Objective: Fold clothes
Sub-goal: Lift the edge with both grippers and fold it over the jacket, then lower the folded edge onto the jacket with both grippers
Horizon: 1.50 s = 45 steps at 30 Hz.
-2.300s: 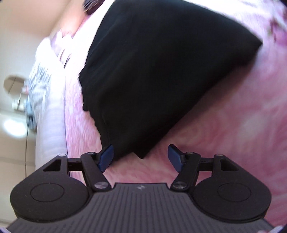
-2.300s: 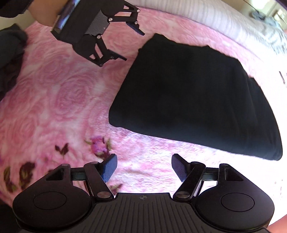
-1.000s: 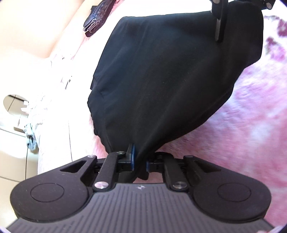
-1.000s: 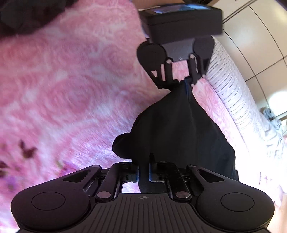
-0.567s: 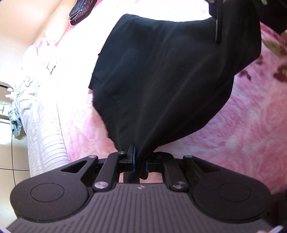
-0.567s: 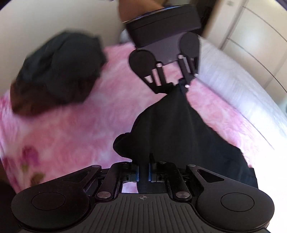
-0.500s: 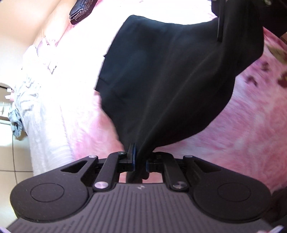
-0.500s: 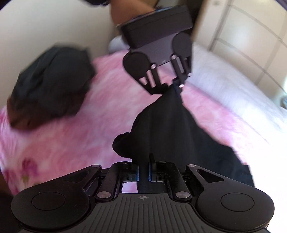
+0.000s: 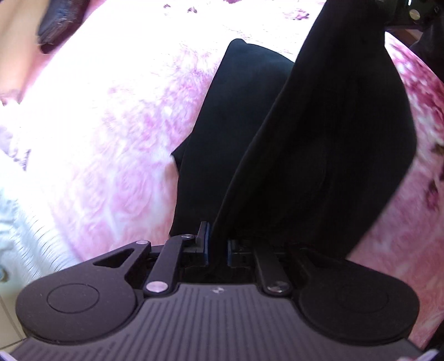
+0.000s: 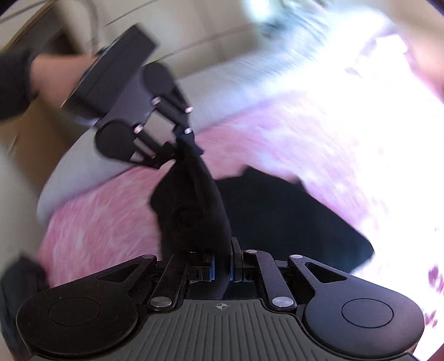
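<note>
A black garment point(image 9: 319, 133) hangs stretched between both grippers above a pink rose-patterned bedspread point(image 9: 116, 155), its lower part still lying on the bed. My left gripper point(image 9: 217, 244) is shut on one corner of the black cloth, its blue pads point(image 9: 206, 241) pressing the fabric. My right gripper point(image 10: 222, 266) is shut on the other corner of the garment point(image 10: 199, 211). In the right wrist view the left gripper point(image 10: 184, 140) shows at upper left, held by a hand point(image 10: 55, 75), pinching the cloth's top. The right gripper's metal parts point(image 9: 410, 14) appear at the top right of the left wrist view.
A dark pile of clothing point(image 9: 58, 22) lies at the far upper left of the bed. A white striped sheet edge point(image 10: 211, 86) and pale wall panels point(image 10: 211, 30) lie beyond the bedspread. The right wrist view is motion-blurred.
Both grippers swung sideways and upward with the garment, lifting its held edge off the bed so the cloth folds over itself. The right wrist rolled strongly. Both grips stayed shut.
</note>
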Tool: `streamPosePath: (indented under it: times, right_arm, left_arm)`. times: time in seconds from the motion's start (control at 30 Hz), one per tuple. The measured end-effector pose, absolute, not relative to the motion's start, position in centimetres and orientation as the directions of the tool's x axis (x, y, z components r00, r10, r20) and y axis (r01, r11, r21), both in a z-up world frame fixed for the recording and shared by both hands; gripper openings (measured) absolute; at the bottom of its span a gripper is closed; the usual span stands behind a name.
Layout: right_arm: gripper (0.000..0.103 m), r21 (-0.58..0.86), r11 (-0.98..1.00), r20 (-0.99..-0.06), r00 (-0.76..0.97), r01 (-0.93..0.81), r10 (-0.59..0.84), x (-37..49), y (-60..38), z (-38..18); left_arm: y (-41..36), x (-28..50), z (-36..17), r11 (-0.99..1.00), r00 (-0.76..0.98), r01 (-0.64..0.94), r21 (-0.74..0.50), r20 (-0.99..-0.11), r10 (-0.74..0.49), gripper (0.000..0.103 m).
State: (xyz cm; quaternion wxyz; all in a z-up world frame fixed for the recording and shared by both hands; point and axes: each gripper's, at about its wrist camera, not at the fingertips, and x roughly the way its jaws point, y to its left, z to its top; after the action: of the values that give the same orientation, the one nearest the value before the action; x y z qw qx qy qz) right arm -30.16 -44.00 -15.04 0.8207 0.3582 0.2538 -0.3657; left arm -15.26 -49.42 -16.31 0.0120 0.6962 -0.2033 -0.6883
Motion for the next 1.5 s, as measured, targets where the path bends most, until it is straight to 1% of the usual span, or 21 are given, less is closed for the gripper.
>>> streamPosePath:
  times: [0.07, 0.13, 0.23, 0.33, 0.37, 0.43, 0.5, 0.53, 0.57, 0.63, 0.77, 0.83, 0.93, 0.97, 1.0, 1.03, 1.1, 1.13, 1.23, 1.4, 1.5]
  right_arm:
    - [0.008, 0.5, 0.353, -0.688, 0.611, 0.791, -0.393, -32.8, -46.9, -17.5]
    - [0.008, 0.553, 0.268, -0.694, 0.614, 0.789, -0.377, -34.5, -49.0, -19.5]
    - [0.008, 0.601, 0.181, -0.702, 0.623, 0.778, -0.347, -36.4, -51.6, -22.3]
    - [0.01, 0.61, 0.15, -0.713, 0.621, 0.778, -0.326, -37.2, -53.3, -24.3]
    - [0.014, 0.626, 0.122, -0.712, 0.629, 0.77, -0.313, -37.5, -53.8, -24.9]
    - [0.023, 0.651, 0.068, -0.71, 0.638, 0.756, -0.298, -38.2, -54.3, -25.8]
    - [0.029, 0.664, 0.063, -0.702, 0.65, 0.745, -0.291, -38.5, -54.2, -25.7]
    - [0.036, 0.658, 0.072, -0.704, 0.646, 0.75, -0.294, -38.5, -54.1, -25.2]
    - [0.043, 0.652, 0.08, -0.707, 0.642, 0.754, -0.296, -38.4, -53.9, -24.8]
    - [0.05, 0.638, 0.079, -0.716, 0.628, 0.766, -0.305, -38.4, -53.4, -24.1]
    - [0.051, 0.606, 0.057, -0.735, 0.587, 0.793, -0.34, -37.8, -53.0, -23.6]
    - [0.051, 0.604, 0.049, -0.733, 0.579, 0.795, -0.357, -37.2, -53.2, -23.8]
    - [0.051, 0.603, -0.003, -0.74, 0.558, 0.798, -0.375, -37.2, -53.3, -24.4]
    - [0.05, 0.61, -0.036, -0.743, 0.556, 0.791, -0.373, -37.3, -53.4, -24.8]
    - [0.045, 0.615, -0.054, -0.746, 0.557, 0.787, -0.365, -37.4, -53.4, -25.0]
    - [0.018, 0.618, -0.073, -0.749, 0.559, 0.783, -0.356, -37.6, -53.5, -25.2]
    - [0.014, 0.613, -0.087, -0.759, 0.554, 0.785, -0.344, -37.7, -53.7, -25.1]
    - [0.009, 0.605, -0.085, -0.764, 0.548, 0.792, -0.34, -37.8, -54.0, -24.8]
    - [0.007, 0.601, -0.052, -0.75, 0.541, 0.797, -0.381, -38.4, -54.7, -22.6]
    - [0.007, 0.593, -0.071, -0.762, 0.53, 0.802, -0.371, -40.0, -54.9, -24.3]
    - [0.008, 0.613, -0.075, -0.76, 0.561, 0.787, -0.327, -40.5, -55.2, -25.2]
  left_arm:
    - [-51.4, -17.4, -19.0, -0.937, -0.016, -0.248, 0.246, -0.968, -0.25, 0.01]
    - [-52.8, -18.9, -21.4, -0.953, 0.003, -0.227, 0.201, -0.978, -0.207, 0.011]
    - [-54.8, -19.8, -24.3, -0.972, 0.019, -0.18, 0.15, -0.988, -0.156, 0.014]
    - [-55.5, -18.8, -25.8, -0.988, -0.002, -0.087, 0.129, -0.992, -0.129, 0.022]
    - [-56.2, -18.6, -25.7, -0.991, -0.026, -0.051, 0.124, -0.992, -0.123, 0.026]
    - [-57.4, -17.3, -25.0, -0.993, -0.079, 0.038, 0.109, -0.991, -0.112, 0.03]
    - [-58.6, -15.0, -23.3, -0.985, -0.152, 0.164, 0.052, -0.985, -0.078, 0.031]
    - [-58.9, -13.8, -22.3, -0.975, -0.192, 0.222, 0.02, -0.979, -0.064, 0.031]
    - [-59.2, -12.3, -21.3, -0.958, -0.234, 0.287, -0.008, -0.97, -0.062, 0.036]
    - [-59.7, -9.7, -19.3, -0.912, -0.304, 0.406, -0.06, -0.95, -0.074, 0.041]
    - [-61.2, -4.3, -18.5, -0.778, -0.358, 0.614, -0.131, -0.925, -0.127, 0.046]
    - [-62.3, -2.9, -20.1, -0.723, -0.352, 0.674, -0.154, -0.927, -0.13, 0.046]
    - [-62.5, -3.0, -22.9, -0.683, -0.336, 0.708, -0.18, -0.937, -0.102, 0.046]
    - [-62.5, -3.4, -23.8, -0.68, -0.326, 0.711, -0.18, -0.941, -0.091, 0.043]
    - [-62.5, -3.8, -24.7, -0.676, -0.315, 0.714, -0.18, -0.945, -0.081, 0.04]
    - [-62.4, -4.2, -25.6, -0.673, -0.305, 0.718, -0.18, -0.95, -0.071, 0.035]
    - [-62.1, -4.9, -26.4, -0.686, -0.29, 0.711, -0.158, -0.954, -0.081, 0.03]
    - [-62.0, -5.0, -26.1, -0.688, -0.295, 0.71, -0.153, -0.951, -0.092, 0.026]
    - [-61.9, -5.2, -25.6, -0.683, -0.304, 0.717, -0.139, -0.944, -0.126, 0.025]
    - [-61.6, -5.1, -26.2, -0.656, -0.289, 0.746, -0.117, -0.944, -0.16, 0.025]
    - [-61.0, -4.9, -26.3, -0.642, -0.286, 0.759, -0.109, -0.941, -0.179, 0.025]
